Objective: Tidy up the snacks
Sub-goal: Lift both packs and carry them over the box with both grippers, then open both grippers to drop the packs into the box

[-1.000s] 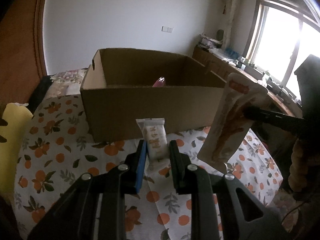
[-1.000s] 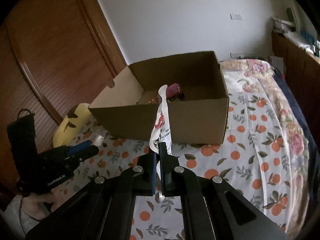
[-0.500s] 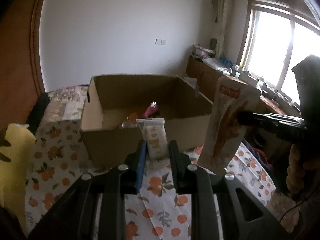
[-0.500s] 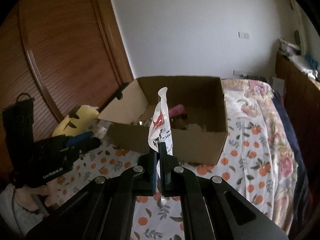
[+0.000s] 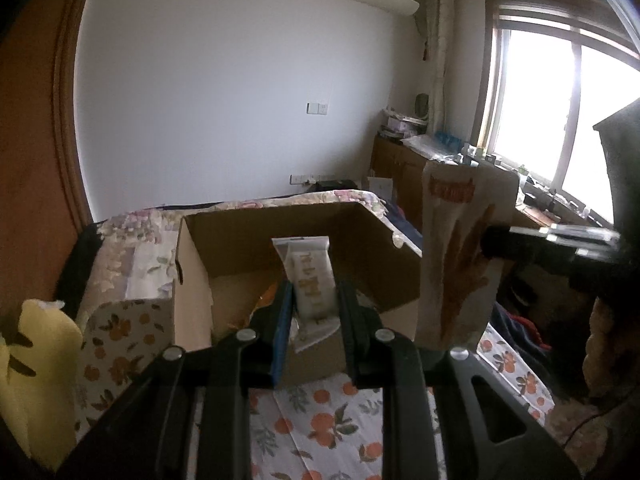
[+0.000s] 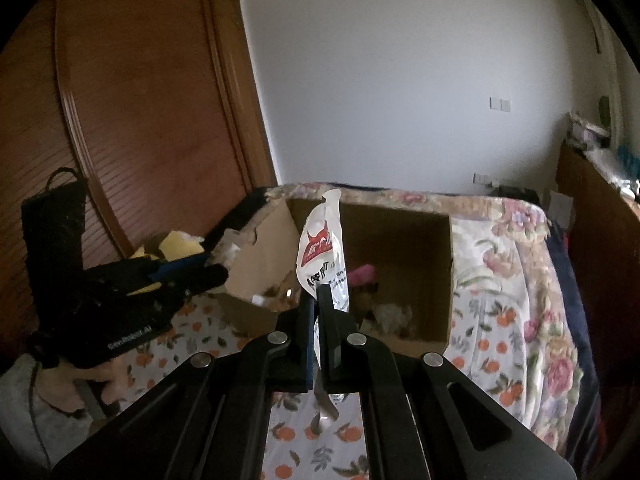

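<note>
Snacks are already in both of your grips, so what remains, as I judge it, is a clean drop into the cardboard box [image 5: 192, 280] on the bed [image 6: 500, 320]. Your left hand-held gripper [image 5: 314, 312] is pinching a small white bar packet [image 5: 310, 280] by its lower part, held upright above the near wall of the box. Your right hand-held gripper [image 6: 318, 320] is pressed tight on a long white pouch [image 6: 322, 256] with red print, gripped near its bottom so most of its length stands above the jaws, in front of the open box. In the left wrist view that pouch hangs just to the right of the box. Bring each snack well over the open interior before you let go, not merely to the rim, because the tall pouch may tip over the near wall when released. Lower it so its bottom is inside first. A pink item [image 6: 362, 272] and other snacks lie on the box floor, so aim for a barer part of the floor. Release one hand-held gripper at a time and keep the two apart over the box.
</note>
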Available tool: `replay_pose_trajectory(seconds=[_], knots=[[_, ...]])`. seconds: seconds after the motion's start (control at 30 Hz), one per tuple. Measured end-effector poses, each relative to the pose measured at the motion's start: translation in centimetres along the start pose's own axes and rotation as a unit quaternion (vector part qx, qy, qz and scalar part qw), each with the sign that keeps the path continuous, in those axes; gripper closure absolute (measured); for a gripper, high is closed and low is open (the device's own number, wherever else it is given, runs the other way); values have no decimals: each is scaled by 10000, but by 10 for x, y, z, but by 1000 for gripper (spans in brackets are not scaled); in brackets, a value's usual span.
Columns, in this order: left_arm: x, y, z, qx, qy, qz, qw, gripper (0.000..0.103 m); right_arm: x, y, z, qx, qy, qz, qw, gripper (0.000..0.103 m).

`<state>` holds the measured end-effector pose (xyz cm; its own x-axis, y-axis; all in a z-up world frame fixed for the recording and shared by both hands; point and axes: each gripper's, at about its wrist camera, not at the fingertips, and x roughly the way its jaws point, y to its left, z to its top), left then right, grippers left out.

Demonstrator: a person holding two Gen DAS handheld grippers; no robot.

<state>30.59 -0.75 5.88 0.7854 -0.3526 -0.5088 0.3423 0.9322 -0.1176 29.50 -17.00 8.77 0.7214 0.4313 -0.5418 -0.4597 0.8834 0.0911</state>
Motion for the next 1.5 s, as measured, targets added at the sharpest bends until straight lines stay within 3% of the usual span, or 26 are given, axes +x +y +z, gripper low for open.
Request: replay_pose_trajectory(seconds=[0.37,0.63,0.97,1.5], knots=[[48,27,13,-96,217,125,9996,83,42,-11,49,-91,-247,84,9996,103],[78,42,16,-98,309,187,9993,83,91,-20,58,-15,-163,221,9996,103],[112,42,5,-111,526,198,9984,83,139,-31,28,238,199,417,9986,103],[127,35,-15,-86,718,319,9969,78,170,-79,-17,823,654,376,9937,103]])
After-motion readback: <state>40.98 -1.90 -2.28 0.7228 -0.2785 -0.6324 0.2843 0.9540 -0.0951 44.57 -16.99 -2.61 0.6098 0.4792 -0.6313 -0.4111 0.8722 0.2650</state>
